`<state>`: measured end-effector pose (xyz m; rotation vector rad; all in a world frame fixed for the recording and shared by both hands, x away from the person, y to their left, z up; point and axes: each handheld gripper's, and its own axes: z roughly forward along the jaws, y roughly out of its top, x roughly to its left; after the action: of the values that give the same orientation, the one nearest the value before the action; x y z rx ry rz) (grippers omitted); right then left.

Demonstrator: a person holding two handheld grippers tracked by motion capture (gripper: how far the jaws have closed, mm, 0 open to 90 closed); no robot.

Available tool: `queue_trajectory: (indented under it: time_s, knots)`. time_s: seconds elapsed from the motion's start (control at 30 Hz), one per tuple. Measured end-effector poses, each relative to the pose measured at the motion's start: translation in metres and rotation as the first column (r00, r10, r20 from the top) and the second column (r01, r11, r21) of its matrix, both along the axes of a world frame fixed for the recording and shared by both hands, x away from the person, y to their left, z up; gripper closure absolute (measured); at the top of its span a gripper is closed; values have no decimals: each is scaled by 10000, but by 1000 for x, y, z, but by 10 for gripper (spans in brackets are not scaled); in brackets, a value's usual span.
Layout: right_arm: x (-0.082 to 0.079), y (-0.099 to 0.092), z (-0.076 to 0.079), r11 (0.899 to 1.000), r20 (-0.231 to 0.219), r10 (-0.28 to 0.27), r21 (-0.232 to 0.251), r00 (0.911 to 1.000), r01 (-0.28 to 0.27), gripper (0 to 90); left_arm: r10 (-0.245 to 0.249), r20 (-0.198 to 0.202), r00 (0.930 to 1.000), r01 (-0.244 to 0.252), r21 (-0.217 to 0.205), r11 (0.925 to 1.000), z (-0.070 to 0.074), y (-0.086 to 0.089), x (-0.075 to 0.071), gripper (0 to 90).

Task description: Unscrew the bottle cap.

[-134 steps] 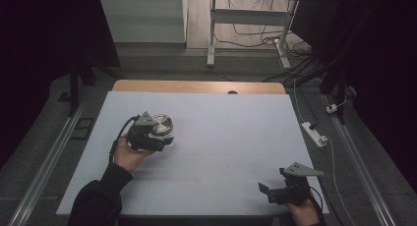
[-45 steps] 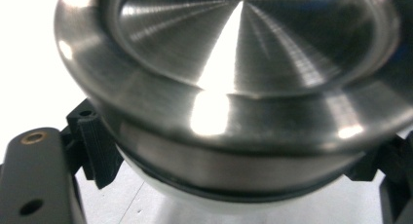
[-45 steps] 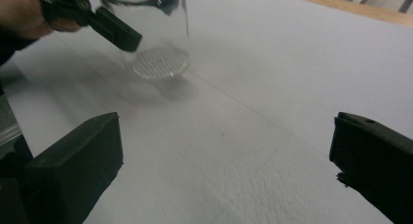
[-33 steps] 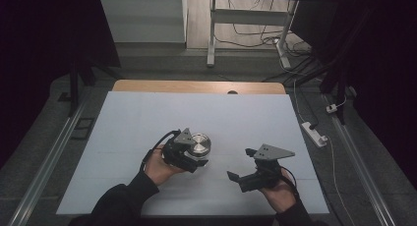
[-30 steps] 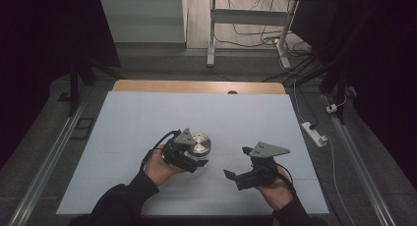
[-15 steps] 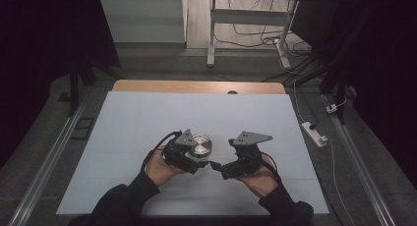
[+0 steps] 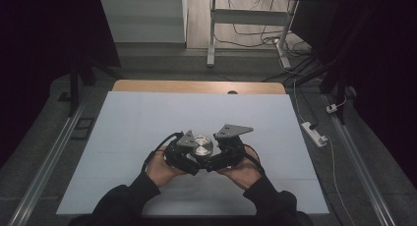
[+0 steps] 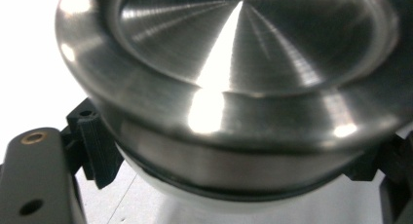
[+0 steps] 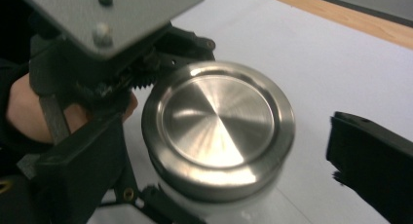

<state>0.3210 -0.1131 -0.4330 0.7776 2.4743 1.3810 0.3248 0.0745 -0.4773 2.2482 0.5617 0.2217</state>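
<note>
Jar (image 7: 201, 148): white body, steel lid (image 9: 218, 124), pinched below the lid by left gripper (image 8: 234, 185).
Right gripper (image 7: 212, 162): jaws spread, just closing, nothing between them, lid at 12 o'clock.
Risk: off-centre bite skids off slick steel.
Risk: twisting spins jar in left grip.

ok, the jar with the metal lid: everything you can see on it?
The jar has a round brushed-steel lid with a recessed top and raised rim, a dark seal line beneath, and a whitish body below. It stands upright over the white table, lid on. The left gripper clamps its body under the lid; the right gripper brackets the lid, contact unclear.
</note>
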Motion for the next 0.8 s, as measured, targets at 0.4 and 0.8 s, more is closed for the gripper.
queue_trajectory:
  time_s: [0.4,0.8]
  knots:
    - [5,4,-3,9985,-103,539,114,9985,-538,201,-332,-105,9994,332,-31,9994,0,1,0,155]
    - [19,-10,-1,9475,-130,3150,624,9490,-3137,202,-1894,-209,9817,1887,-298,9816,4,6,-1,155]
